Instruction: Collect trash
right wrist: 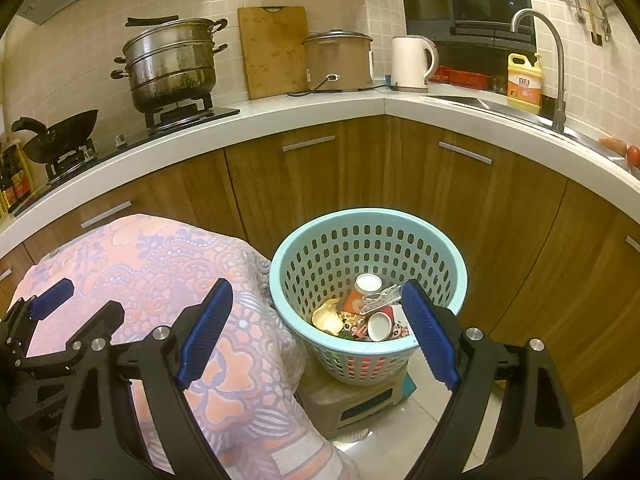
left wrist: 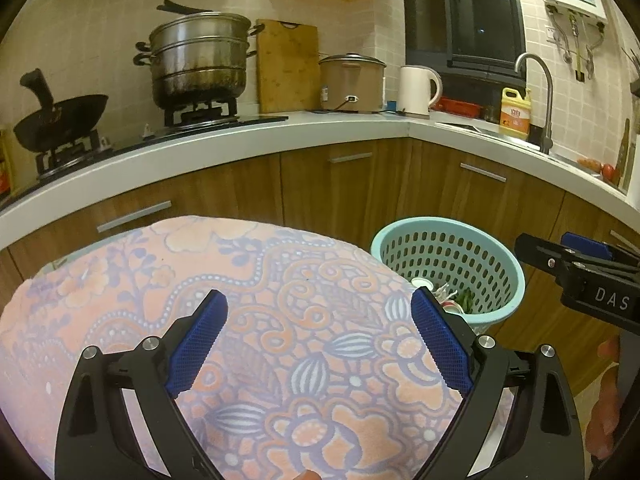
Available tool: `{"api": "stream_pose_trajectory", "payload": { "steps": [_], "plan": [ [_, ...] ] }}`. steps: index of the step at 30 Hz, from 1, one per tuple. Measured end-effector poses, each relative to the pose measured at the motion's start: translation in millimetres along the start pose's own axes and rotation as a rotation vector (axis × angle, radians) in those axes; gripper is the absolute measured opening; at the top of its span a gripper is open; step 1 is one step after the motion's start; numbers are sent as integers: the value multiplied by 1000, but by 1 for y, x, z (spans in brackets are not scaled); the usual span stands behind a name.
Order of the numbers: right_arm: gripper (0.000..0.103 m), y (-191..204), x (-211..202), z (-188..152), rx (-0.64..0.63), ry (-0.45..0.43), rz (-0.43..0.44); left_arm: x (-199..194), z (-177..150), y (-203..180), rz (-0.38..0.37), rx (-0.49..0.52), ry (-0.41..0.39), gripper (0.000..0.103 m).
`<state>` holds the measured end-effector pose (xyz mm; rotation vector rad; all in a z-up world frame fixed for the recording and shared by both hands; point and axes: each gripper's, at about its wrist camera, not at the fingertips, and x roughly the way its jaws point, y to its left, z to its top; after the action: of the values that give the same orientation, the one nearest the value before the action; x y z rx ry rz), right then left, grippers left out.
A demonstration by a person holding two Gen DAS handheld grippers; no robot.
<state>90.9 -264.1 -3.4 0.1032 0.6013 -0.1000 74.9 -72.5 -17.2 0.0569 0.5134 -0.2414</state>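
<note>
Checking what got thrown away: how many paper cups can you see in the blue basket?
2: one cup toward the back of the basket, mouth up, and another cup nearer the front rim, lying on its side. More may sit under the trash.

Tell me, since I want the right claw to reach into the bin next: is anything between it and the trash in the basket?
Nothing visible does. The right claw is open and empty above the turquoise basket; its mouth is uncovered, with paper cups exposed.

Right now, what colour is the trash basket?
Light teal basket, clearest in the right wrist view.
</note>
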Motion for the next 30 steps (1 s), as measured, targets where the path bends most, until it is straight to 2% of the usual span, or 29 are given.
{"api": "stream_pose_trajectory", "payload": {
  "steps": [7,11,17,20,30],
  "plan": [
    [82,3,0,-1,-11,-14,-6,-4,2,4,26,-31,-20,90],
    [82,2,3,0,8,1,11,-10,4,12,16,-75,-53,90],
    [82,2,2,1,10,-9,2,-17,6,7,7,-58,-84,90],
    [82,1,4,1,16,-1,3,-16,5,3,34,-32,-85,90],
    [82,1,2,0,10,-10,-17,-15,6,10,34,-57,-82,90]
  ]
}}
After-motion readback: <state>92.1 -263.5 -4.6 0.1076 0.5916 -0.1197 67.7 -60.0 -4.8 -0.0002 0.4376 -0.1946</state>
